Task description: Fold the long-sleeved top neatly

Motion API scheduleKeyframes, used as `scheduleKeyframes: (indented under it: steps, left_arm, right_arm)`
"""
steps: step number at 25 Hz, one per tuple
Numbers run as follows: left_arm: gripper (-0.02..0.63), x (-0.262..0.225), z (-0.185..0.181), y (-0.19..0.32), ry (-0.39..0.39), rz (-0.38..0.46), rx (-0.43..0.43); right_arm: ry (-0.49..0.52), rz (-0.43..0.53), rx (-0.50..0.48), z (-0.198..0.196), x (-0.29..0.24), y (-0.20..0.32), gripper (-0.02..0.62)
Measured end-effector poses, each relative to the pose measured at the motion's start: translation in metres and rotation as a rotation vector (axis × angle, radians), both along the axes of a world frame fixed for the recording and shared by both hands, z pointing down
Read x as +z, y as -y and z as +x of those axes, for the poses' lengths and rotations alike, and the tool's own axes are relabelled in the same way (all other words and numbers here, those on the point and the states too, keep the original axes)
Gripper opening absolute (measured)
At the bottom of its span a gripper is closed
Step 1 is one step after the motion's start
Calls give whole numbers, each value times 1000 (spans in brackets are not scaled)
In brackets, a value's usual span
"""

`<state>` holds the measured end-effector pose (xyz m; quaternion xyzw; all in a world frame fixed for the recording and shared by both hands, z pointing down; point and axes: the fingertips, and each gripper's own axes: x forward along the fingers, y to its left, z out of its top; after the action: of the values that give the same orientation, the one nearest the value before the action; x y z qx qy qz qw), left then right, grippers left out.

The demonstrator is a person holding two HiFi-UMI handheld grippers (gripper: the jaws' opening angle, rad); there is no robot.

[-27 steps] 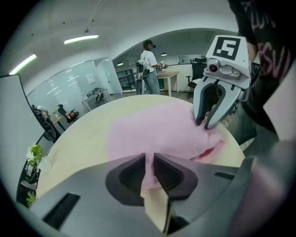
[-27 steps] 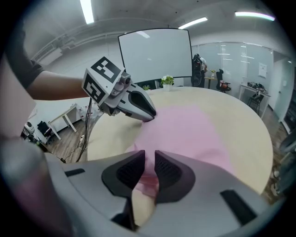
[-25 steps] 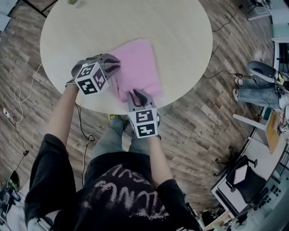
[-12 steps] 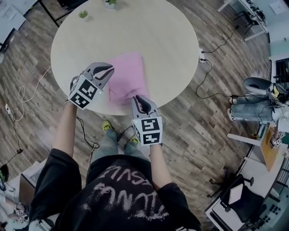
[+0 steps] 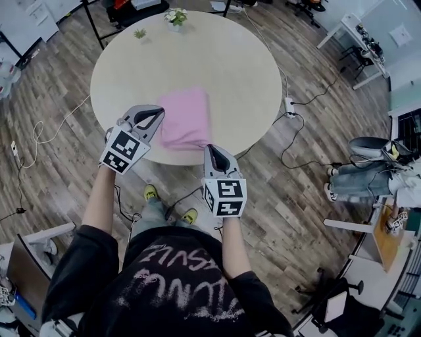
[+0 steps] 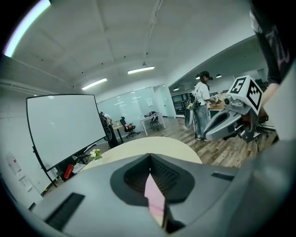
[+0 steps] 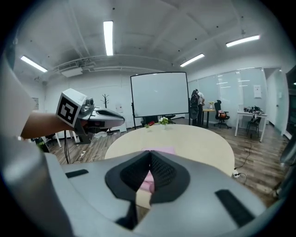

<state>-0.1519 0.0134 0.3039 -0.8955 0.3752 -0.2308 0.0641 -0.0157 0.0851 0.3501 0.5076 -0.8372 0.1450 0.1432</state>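
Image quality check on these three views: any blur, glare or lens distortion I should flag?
Head view: dim, muted colour, but sharp; the folded pink top on the round table reads cleanly. Left gripper view: heavy fisheye, black corners, ceiling light blown out. Right gripper view: same fisheye; near jaws soft, room behind sharp.

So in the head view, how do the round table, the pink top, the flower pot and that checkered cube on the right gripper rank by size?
1. Round table
2. Pink top
3. Marker cube of the right gripper; it is nearer the camera, so it looks bigger than it really is
4. Flower pot
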Motion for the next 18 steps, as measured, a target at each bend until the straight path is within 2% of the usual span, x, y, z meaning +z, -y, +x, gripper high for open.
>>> scheduleKeyframes:
  steps: [9,14,18]
  left_arm:
    - [12,-38,-32,-40,-63,90,-173]
    - [12,-61,-49,-53,-137,148,-289]
    - [12,-75,-59,-67,-174,189,-348]
  right_arm:
    - [3,110,52,41,-43,-17,6]
    - [-7,160,75,57,-68,-21,6]
    - [-12,202,75,66,-87,-24,6]
